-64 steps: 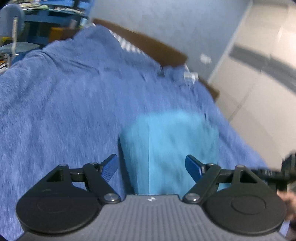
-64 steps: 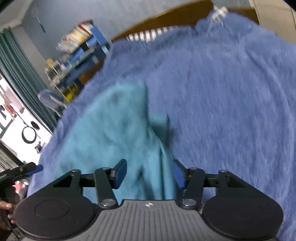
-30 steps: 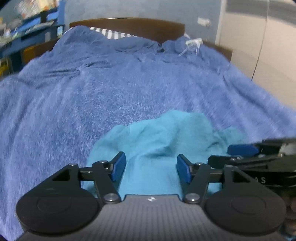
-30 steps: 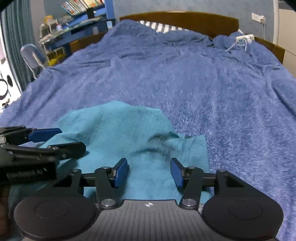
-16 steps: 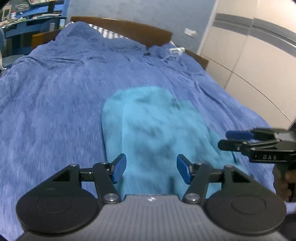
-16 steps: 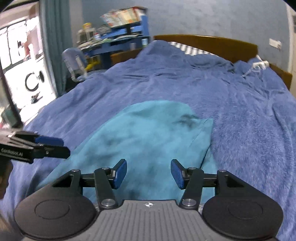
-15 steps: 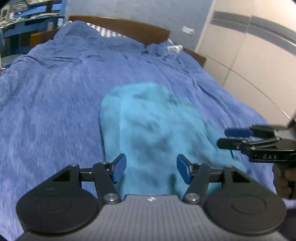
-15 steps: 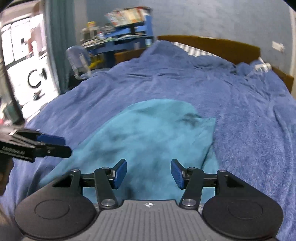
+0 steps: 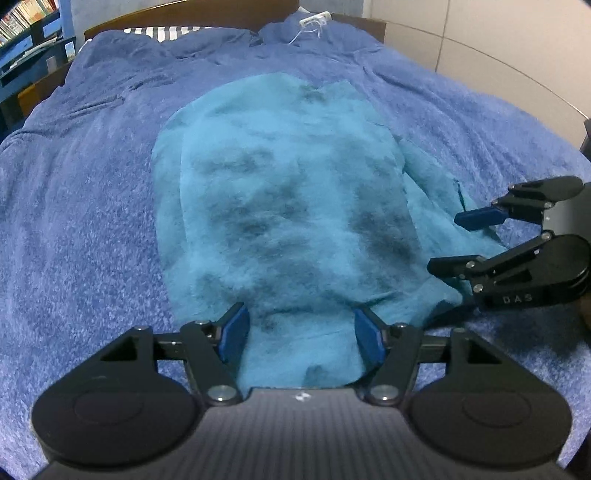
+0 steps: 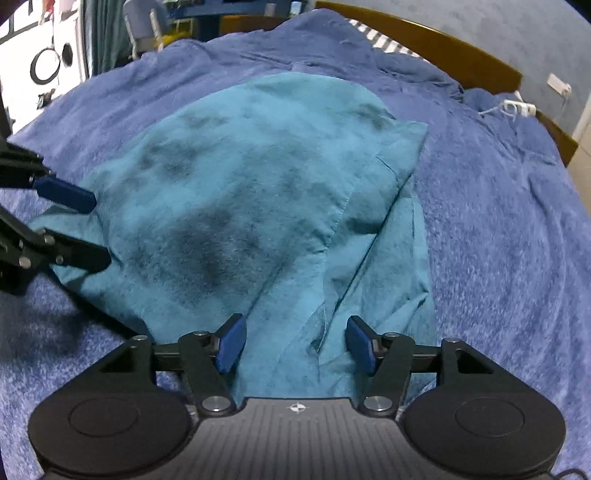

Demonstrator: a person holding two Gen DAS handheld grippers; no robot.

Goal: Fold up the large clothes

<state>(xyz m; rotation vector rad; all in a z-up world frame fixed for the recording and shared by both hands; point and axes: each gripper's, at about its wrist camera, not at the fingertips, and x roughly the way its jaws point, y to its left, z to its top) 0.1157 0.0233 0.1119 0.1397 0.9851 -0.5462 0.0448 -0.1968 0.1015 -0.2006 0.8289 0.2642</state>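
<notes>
A teal garment [image 9: 288, 203] [image 10: 240, 184] lies spread on the blue blanket [image 9: 85, 206] [image 10: 498, 221], with folds along its right side. My left gripper [image 9: 301, 332] hovers over the garment's near edge. Its jaws are opening; the cloth shows in the gap, and the pads do not press on it. My right gripper [image 10: 293, 334] stands over the near right part, jaws opening too, with a cloth fold under the gap and nothing pinched. Each gripper shows in the other's view, the right gripper [image 9: 445, 240] at the garment's right edge and the left gripper [image 10: 99, 229] at its left edge.
The blanket covers a bed with a wooden headboard [image 9: 110, 27] [image 10: 443, 44] at the far end. A white power strip with cable [image 9: 314, 18] [image 10: 517, 107] lies near it. Shelves [image 9: 22, 22] and a chair [image 10: 144, 18] stand to the left, pale wall panels [image 9: 480, 55] to the right.
The garment, bunched up a second ago, now lies drawn out flat toward the headboard. Both grippers have moved apart to its two sides, and their jaws stand slightly wider.
</notes>
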